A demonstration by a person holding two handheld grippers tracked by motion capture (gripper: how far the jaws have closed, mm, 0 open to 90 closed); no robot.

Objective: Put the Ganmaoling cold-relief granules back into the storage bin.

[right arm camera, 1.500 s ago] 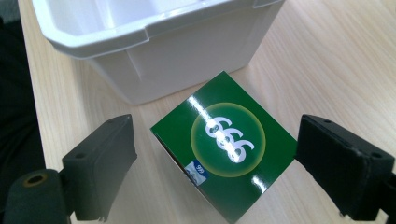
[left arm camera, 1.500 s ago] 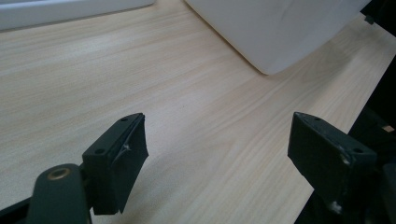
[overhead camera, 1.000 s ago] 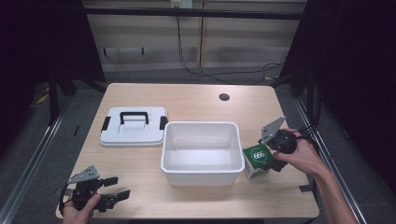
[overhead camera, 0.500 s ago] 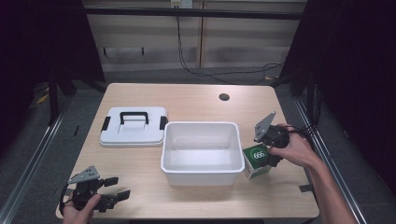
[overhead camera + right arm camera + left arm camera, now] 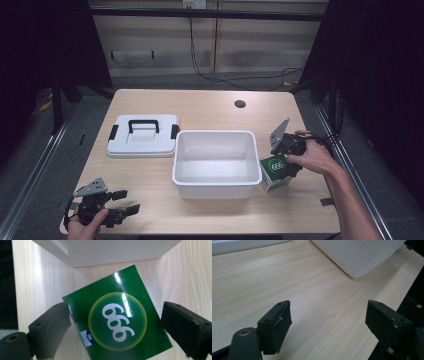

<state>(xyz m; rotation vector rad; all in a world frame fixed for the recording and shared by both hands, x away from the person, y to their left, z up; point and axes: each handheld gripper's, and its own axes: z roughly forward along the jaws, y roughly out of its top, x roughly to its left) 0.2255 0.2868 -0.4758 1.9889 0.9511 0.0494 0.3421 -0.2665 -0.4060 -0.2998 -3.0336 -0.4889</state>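
**Right gripper poised over the green box, left gripper resting wide apart**

The person's right hand (image 5: 312, 157) comes in from the near right corner, forearm angled across the table (image 5: 210, 107), wrist bent so that the right gripper (image 5: 284, 159) points down at the green box (image 5: 274, 171). Its jaws stand wide — one on each side of the box, both a little clear of its edges in the right gripper view, so nothing is clamped. The box (image 5: 117, 321) lies directly below and between those jaws, on the tabletop, just beside the outer wall of the white bin (image 5: 215, 182), which sits beyond the box's far edge as that gripper looks at it.

The left hand (image 5: 87, 227) rests low at the near left corner, holding the left gripper (image 5: 122, 205) nearly level with the wood. Its jaws are spread wide with only bare table between them; ahead of it and to its right is a rounded corner of the bin (image 5: 359, 255).

Counted: two grippers, one green box, one white bin, one white lid (image 5: 142, 136) with a single black handle and two black side clips, one small dark hole (image 5: 240, 104) in the tabletop.

Writing: the box's top carries "666" in white on a pale round field — and again, tiny, on a blue tab at its edge.
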